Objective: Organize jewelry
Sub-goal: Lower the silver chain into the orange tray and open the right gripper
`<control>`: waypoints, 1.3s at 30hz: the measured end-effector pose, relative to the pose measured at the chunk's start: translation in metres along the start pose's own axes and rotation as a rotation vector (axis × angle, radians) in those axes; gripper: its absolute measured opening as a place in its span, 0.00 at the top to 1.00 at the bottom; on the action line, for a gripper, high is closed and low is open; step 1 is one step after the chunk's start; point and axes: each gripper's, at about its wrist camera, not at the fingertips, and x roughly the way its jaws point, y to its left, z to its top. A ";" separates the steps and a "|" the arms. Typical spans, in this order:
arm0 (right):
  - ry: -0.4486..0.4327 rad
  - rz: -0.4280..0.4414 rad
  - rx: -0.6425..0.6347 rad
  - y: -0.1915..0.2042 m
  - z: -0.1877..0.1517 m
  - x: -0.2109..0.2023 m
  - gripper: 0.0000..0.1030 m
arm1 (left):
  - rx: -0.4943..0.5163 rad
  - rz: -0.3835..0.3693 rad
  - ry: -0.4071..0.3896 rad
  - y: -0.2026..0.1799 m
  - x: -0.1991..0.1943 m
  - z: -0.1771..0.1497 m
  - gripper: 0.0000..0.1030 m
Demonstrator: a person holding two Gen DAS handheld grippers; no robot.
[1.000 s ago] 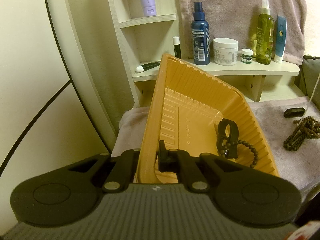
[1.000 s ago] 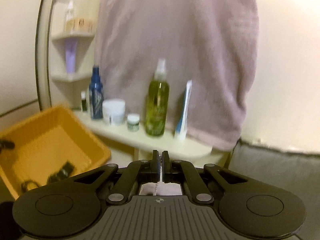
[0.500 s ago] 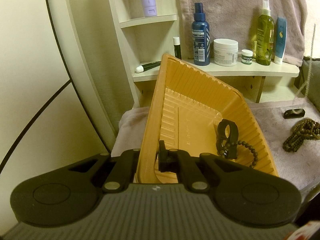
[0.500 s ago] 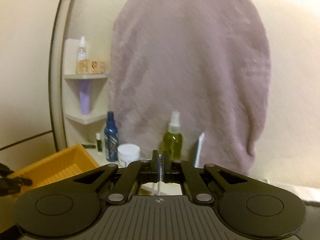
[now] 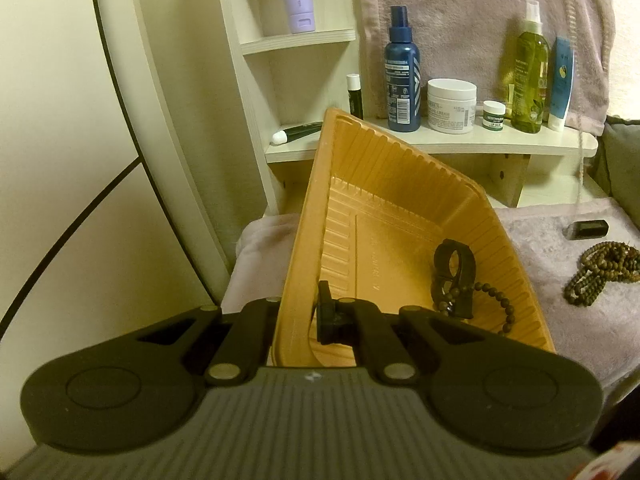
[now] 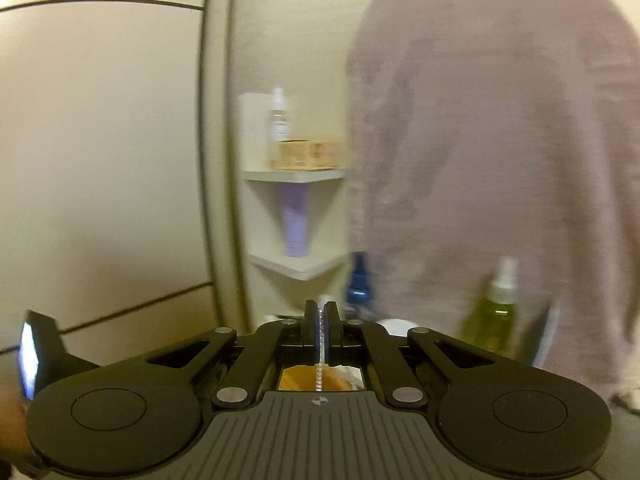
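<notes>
Pinching the near rim of the orange tray point(image 5: 384, 184), my left hand-held gripper point(image 5: 298, 320) holds it tilted, a black beaded bracelet point(image 5: 476, 300) lying inside to the right. My right hand-held gripper point(image 6: 321, 320) is pressed together on a thin silver chain point(image 6: 319, 376) hanging over the tray.

The tray point(image 5: 384, 216) stands tilted between the left fingers point(image 5: 326, 314), with its near wall clamped by them, and a clasp point(image 5: 454, 276) and a bead bracelet point(image 5: 496, 308) lie in it to the right of the fingers. Further right, on the towel point(image 5: 560, 320), lies a bead necklace point(image 5: 600, 268). Behind the tray, a shelf point(image 5: 440, 140) carries bottles point(image 5: 402, 80) and a jar point(image 5: 452, 106).
</notes>
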 end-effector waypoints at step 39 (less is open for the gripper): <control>0.262 -0.129 0.232 -0.047 -0.116 0.028 0.61 | -0.007 -0.005 0.001 0.003 0.000 -0.003 0.96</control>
